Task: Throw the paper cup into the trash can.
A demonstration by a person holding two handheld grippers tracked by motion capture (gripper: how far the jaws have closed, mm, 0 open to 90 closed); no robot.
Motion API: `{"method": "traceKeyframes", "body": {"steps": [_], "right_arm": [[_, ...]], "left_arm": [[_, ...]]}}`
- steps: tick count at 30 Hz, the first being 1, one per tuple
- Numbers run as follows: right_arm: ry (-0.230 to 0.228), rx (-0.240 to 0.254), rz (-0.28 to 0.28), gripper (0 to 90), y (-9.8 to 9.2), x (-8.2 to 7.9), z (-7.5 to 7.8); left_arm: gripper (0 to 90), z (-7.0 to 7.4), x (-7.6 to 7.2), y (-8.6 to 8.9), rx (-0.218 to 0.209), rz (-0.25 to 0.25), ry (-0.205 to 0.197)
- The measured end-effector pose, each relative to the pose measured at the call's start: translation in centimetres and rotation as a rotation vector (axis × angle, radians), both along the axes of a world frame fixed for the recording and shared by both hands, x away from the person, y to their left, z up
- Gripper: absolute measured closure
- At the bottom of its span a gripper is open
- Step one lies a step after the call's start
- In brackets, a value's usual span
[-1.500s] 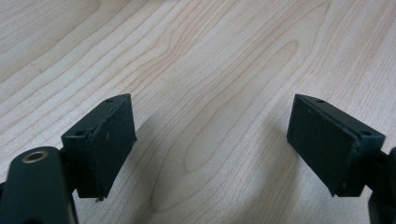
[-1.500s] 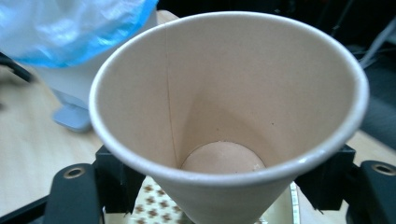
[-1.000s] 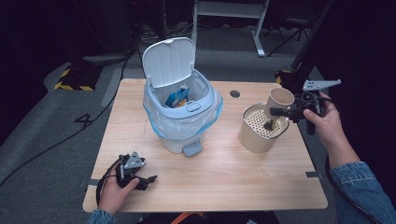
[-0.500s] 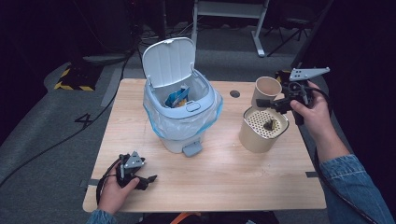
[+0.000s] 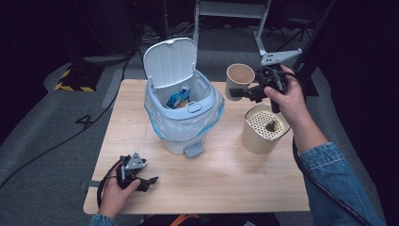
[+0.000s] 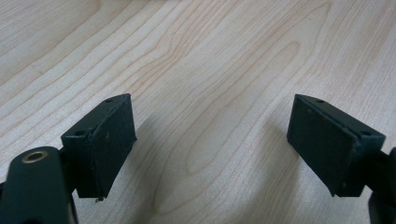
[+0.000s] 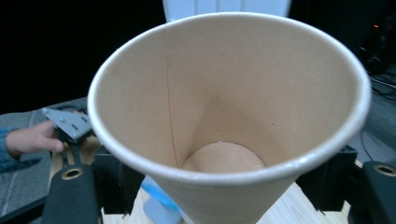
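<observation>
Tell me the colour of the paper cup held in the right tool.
Light brown kraft with a white rim; the paper cup shows best in the right gripper view.

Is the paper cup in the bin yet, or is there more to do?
Not yet. Done: the bin has its lid open, with some wrappers inside, and the paper cup is lifted clear of the table. In hand: the right gripper holds the empty cup in the air between the bin and the tan holder. Left: probably carrying it over the bin and dropping it in. The left gripper rests open on the table.
</observation>
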State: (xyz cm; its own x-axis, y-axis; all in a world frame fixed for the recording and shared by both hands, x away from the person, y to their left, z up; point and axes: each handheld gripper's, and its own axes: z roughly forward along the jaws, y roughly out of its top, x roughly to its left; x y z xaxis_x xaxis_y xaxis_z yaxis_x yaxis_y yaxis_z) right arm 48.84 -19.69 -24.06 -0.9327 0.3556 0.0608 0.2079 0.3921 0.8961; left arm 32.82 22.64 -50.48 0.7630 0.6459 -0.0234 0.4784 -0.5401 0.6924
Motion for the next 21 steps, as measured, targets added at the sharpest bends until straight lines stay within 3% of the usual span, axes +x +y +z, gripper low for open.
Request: {"method": "traceKeyframes", "body": {"steps": [13, 21], "right_arm": [[-0.003, -0.008, 0.036, 26.4, 7.4, 1.4, 0.6], [-0.001, -0.07, 0.027, 26.4, 10.4, 2.0, -0.4]], "left_arm": [[15.6, 0.0, 0.0, 0.0, 0.003, -0.002, -0.005], [15.6, 0.0, 0.0, 0.0, 0.003, -0.002, -0.005]]}}
